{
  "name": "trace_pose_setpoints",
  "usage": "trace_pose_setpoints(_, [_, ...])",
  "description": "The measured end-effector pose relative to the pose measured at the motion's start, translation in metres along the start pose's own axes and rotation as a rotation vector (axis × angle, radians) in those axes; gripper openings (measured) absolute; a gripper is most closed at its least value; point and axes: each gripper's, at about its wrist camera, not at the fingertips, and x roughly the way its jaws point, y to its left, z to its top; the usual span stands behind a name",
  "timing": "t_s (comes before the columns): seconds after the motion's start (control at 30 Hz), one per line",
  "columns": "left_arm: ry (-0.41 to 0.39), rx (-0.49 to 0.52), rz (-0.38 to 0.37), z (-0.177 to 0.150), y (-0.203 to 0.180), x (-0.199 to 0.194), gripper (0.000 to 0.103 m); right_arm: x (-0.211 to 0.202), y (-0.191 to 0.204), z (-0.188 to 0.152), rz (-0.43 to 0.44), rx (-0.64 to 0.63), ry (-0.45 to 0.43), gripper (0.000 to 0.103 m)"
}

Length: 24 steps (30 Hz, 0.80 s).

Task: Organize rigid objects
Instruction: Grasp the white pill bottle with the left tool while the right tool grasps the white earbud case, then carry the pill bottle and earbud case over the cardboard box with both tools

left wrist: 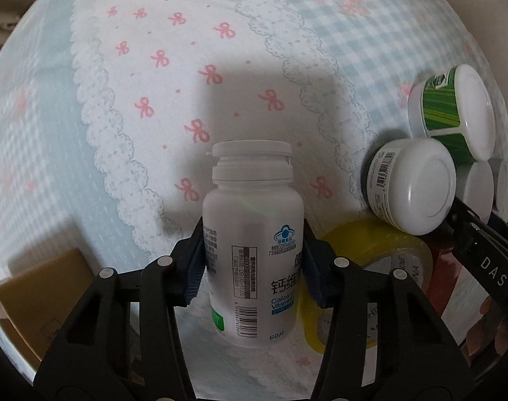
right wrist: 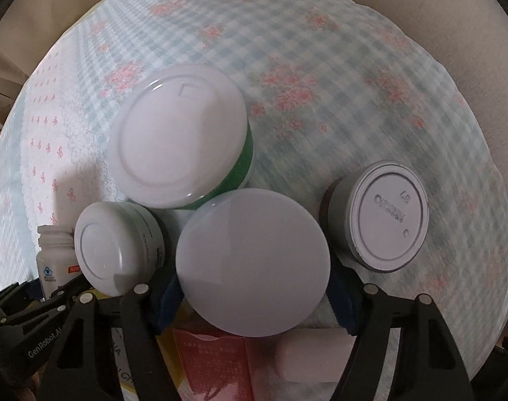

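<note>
My left gripper (left wrist: 254, 264) is shut on a white calcium vitamin bottle (left wrist: 252, 240) and holds it upright above the tablecloth. My right gripper (right wrist: 254, 287) is shut on a white-lidded jar (right wrist: 252, 250), seen lid-on. A green-labelled jar (right wrist: 180, 137) and a small white jar (right wrist: 117, 244) stand close behind and to the left of it. In the left wrist view the green jar (left wrist: 451, 113) and the small white jar (left wrist: 411, 183) sit at the right, with the right gripper (left wrist: 481, 244) below them. The calcium bottle also shows at the left of the right wrist view (right wrist: 53, 254).
A grey jar (right wrist: 384, 217) lies on its side at the right. A yellow tape roll (left wrist: 364, 267) and a red-and-white box (right wrist: 217, 364) lie under the grippers. A brown cardboard box (left wrist: 36, 297) sits at the left. The flowered tablecloth (left wrist: 187, 83) stretches beyond.
</note>
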Motion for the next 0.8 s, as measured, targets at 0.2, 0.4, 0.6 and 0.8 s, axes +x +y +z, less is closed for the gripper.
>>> trace_pose_setpoints(0.2, [-0.061,-0.005,0.016,-0.008,0.002,-0.026,0.046,-0.008,-0.001,-0.001,0.019,0.000,-0.008,0.069])
trace_pose_setpoints(0.4, [-0.140,-0.033,0.017,-0.024,0.008,-0.076,0.046,-0.040,0.001,0.000,0.052,-0.011,-0.051,0.069])
trace_pose_setpoints(0.6, [-0.236,-0.089,0.028,-0.062,0.008,-0.153,0.046,-0.099,0.001,-0.001,0.086,-0.065,-0.121,0.068])
trace_pose_setpoints(0.8, [-0.328,-0.148,0.030,-0.104,0.016,-0.239,0.046,-0.188,0.007,-0.027,0.122,-0.171,-0.216,0.069])
